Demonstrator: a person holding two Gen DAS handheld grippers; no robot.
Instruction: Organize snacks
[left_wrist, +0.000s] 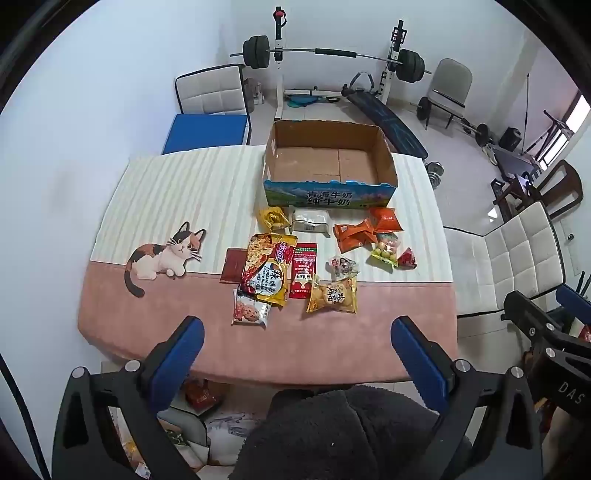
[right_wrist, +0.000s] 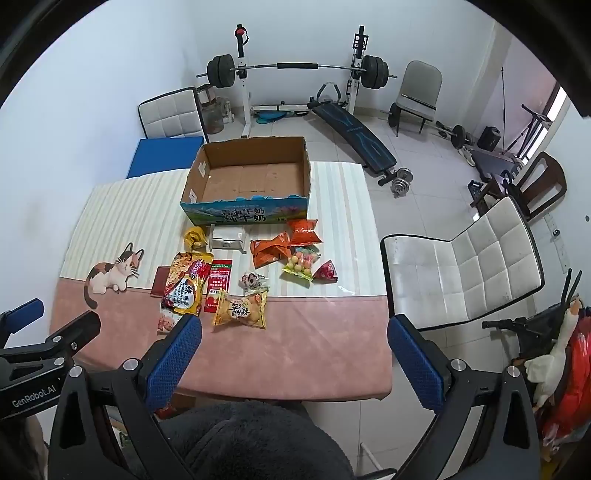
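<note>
Two spread claws, left claw (left_wrist: 297, 354) and right claw (right_wrist: 294, 352); cookie packet (right_wrist: 165, 322) half-hidden behind a blue finger (right_wrist: 173, 363).

Both wrist cameras are looking forward and down from above the near edge of the desk (left_wrist: 155, 325), well back from it. The left is sitting left of the right, and both are sharing the cardboard box (left_wrist: 330, 162) and far weight rack (right_wrist: 295, 70).

The cookie packet (right_wrist: 165, 320) was partly hidden behind the right gripper's left fingertip (right_wrist: 184, 332). The dark red packet (left_wrist: 233, 266) lay partly under the noodle bag (left_wrist: 267, 267). Small packet print was illegible.
</note>
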